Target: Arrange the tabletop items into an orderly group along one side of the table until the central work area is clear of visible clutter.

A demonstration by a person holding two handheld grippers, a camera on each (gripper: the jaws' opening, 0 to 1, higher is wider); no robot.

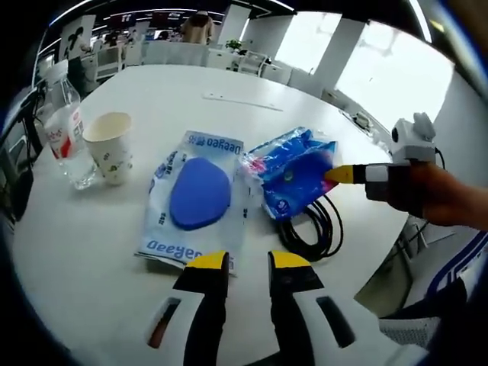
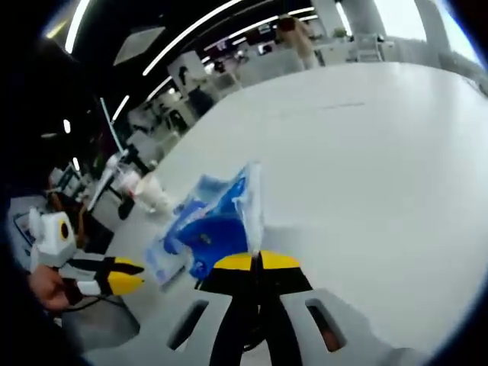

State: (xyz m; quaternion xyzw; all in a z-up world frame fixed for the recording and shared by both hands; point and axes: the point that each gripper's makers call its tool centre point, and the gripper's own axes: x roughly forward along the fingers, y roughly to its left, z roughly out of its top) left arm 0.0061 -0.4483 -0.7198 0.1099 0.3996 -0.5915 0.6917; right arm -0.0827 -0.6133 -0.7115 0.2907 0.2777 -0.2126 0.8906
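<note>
A blue plastic tissue packet (image 1: 293, 177) lies tilted over a coil of black cable (image 1: 316, 229). My right gripper (image 1: 335, 174) comes in from the right and is shut on the packet's edge. In the right gripper view the packet (image 2: 217, 225) stands up from the shut jaws of my right gripper (image 2: 256, 261). A white wet-wipes pack with a blue oval lid (image 1: 200, 194) lies flat just ahead of my left gripper (image 1: 248, 261), which is open and holds nothing. My left gripper (image 2: 131, 276) also appears low at the left in the right gripper view.
A paper cup (image 1: 109, 146) and a clear water bottle (image 1: 67, 130) stand together at the left side of the round white table (image 1: 229, 84). A thin flat strip (image 1: 242, 101) lies farther back. Chairs and desks surround the table.
</note>
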